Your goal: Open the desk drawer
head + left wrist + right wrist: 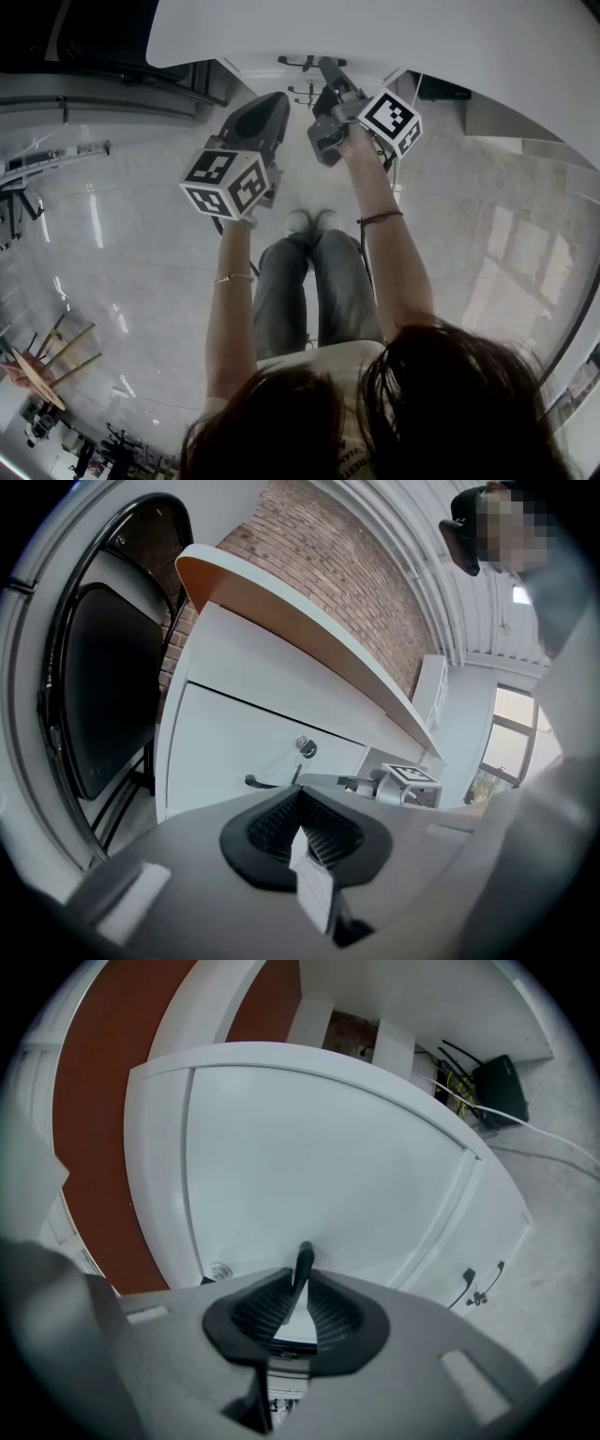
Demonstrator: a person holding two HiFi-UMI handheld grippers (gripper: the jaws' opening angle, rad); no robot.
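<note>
Right tongs (pixel 302 1286) apparently on drawer handle (pixel 303 1258)

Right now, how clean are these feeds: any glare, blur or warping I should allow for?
Head view: light glares in streaks on the glossy floor. Left gripper view: fisheye bows the desk top, the window is blown out. Right gripper view: evenly lit, the drawer front bulges, the handle reads sharp between the jaws.

I stretch both bare arms forward, left forearm (pixel 231 300) beside right forearm (pixel 392 253). My left grey hand-held gripper (pixel 300 808) has its jaws pressed together with nothing between. My right grey hand-held gripper (pixel 302 1290) is clamped on a thin dark drawer handle (pixel 304 1262).
</note>
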